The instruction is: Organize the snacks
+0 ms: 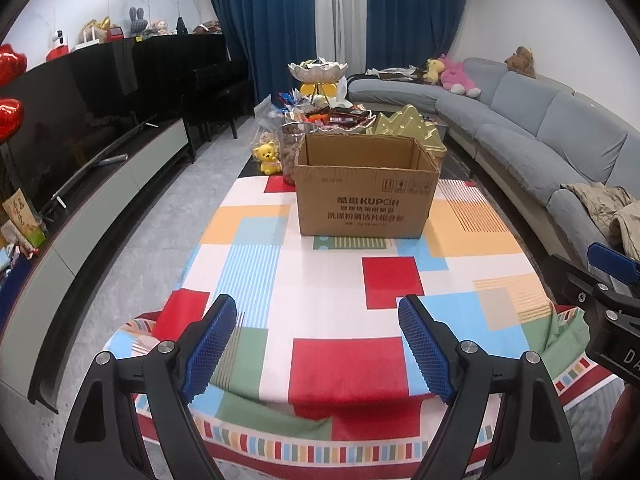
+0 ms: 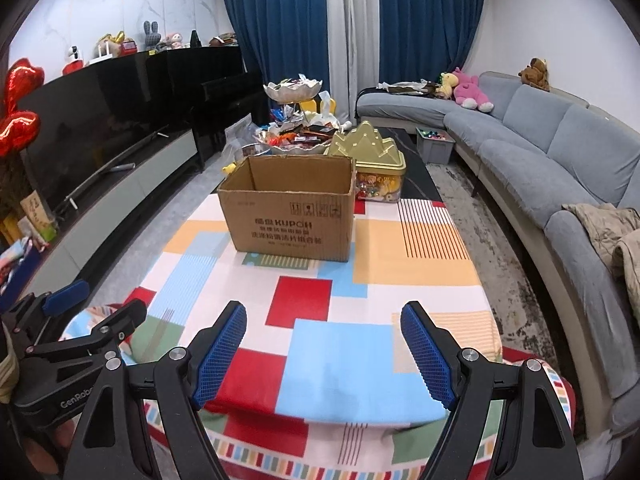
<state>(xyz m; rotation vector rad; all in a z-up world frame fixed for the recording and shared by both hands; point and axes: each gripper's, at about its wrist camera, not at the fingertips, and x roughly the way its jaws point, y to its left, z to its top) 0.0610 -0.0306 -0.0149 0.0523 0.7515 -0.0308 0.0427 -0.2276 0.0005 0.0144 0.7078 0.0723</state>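
Cardboard box [image 1: 366,192] sits open-topped on the patchwork tablecloth [image 1: 320,280]; left claw [image 1: 316,344] and right claw [image 2: 324,350] gape empty.

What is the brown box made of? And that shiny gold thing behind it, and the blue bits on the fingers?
Box: cardboard, matte brown, with raw cut edges and printed lettering.
Gold lid: looks like thin metal or shiny plastic; it gleams in sharp folds, so I can't be sure.
Blue pads: probably rubber or soft plastic, dull, covered in small bumps.
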